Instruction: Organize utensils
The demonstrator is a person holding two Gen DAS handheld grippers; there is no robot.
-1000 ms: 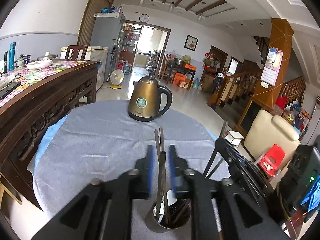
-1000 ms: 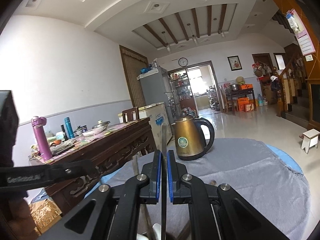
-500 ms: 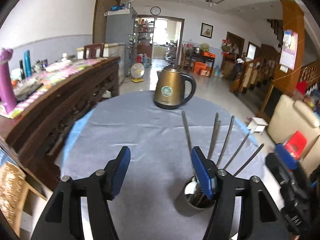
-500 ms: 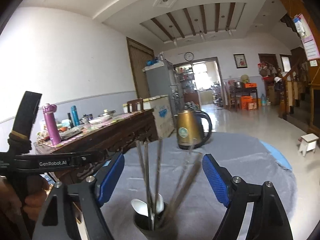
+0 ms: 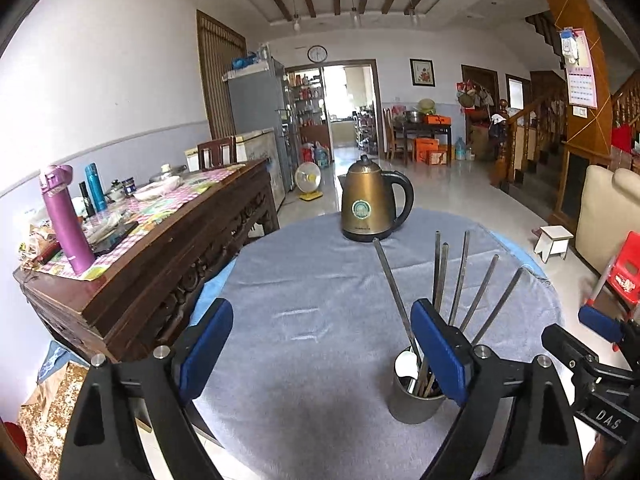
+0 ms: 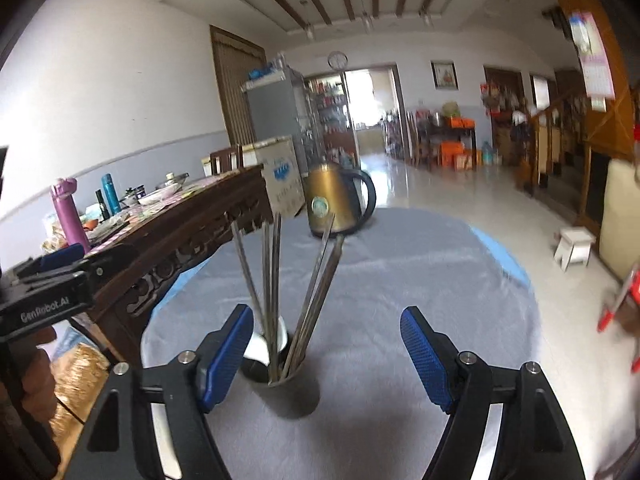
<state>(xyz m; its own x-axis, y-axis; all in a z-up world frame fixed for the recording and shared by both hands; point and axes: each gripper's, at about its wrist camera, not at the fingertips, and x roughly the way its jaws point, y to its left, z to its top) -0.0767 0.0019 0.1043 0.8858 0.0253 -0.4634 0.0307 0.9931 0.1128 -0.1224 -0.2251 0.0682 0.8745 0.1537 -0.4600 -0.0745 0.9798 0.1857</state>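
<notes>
Left tongs (image 5: 322, 350) released, jaws just widened, nothing between the blue pads (image 5: 206, 346). Right tongs (image 6: 326, 354) also released, jaws parted within the past second and now steady, nothing gripped. Right tongs' tip visible at the right edge of the left wrist view (image 5: 600, 322); left tongs' body visible at the left edge of the right wrist view (image 6: 44, 296), held by a hand (image 6: 28, 364).

Round worktop (image 5: 320, 292) covered with a grey-blue cloth. Dark carved sideboard (image 5: 160, 264) beside the worktop on the left, crowded with bottles and dishes, among them a purple flask (image 5: 66, 216). Cream armchair (image 5: 608, 208) and small white stool (image 5: 554, 240) on the floor to the right.

Bronze electric kettle (image 5: 370, 200) upright at the far side of the worktop, handle to the right.

Dark metal cup (image 5: 416, 394) upright on the near part of the worktop, just behind the right pad of the left tongs; in the right wrist view (image 6: 286, 384) just beside the left pad. Metal chopsticks (image 5: 460, 280) standing in the cup, fanned out and leaning. White spoon (image 5: 406, 362) bowl-up in the same cup. All utensils seen gathered in the cup.
</notes>
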